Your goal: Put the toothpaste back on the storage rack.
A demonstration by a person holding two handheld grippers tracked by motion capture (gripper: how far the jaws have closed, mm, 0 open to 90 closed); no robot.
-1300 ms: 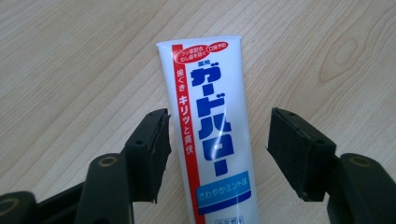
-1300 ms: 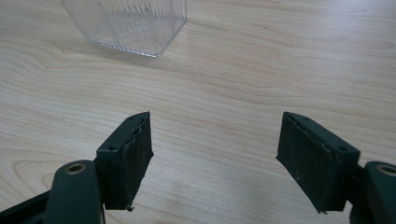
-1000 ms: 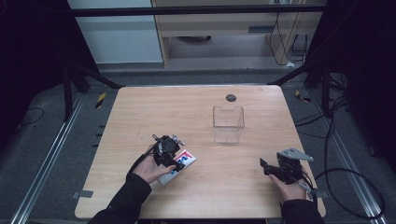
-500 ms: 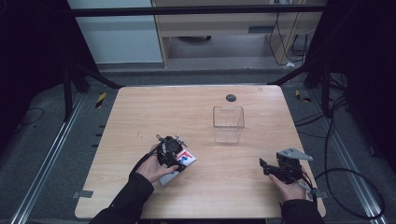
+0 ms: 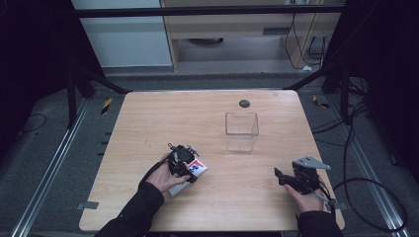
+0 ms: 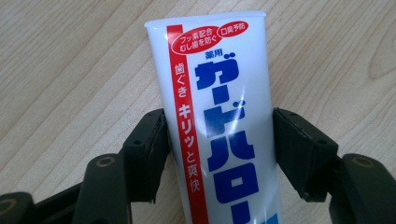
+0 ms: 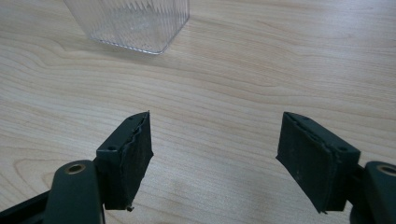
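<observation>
Slowly the left tool (image 6: pixel 219 140) moves toward 3 o'clock, squeezing the white tube (image 6: pixel 219 107) above the counter (image 5: pixel 197 118). Right tool (image 7: pixel 215 158) rests wide open near the clear box (image 5: pixel 241 131).

The white toothpaste tube (image 6: pixel 224 126) carries Japanese print: big blue "ガードハロー" under small "薬用", a red stripe reading "歯ぐき キリッと爽快", and red badges "フッ素配合 むし歯を防ぐ" and "口臭予防".

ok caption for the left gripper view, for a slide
Left claw shut on a white toothpaste tube above the wooden table.
</observation>
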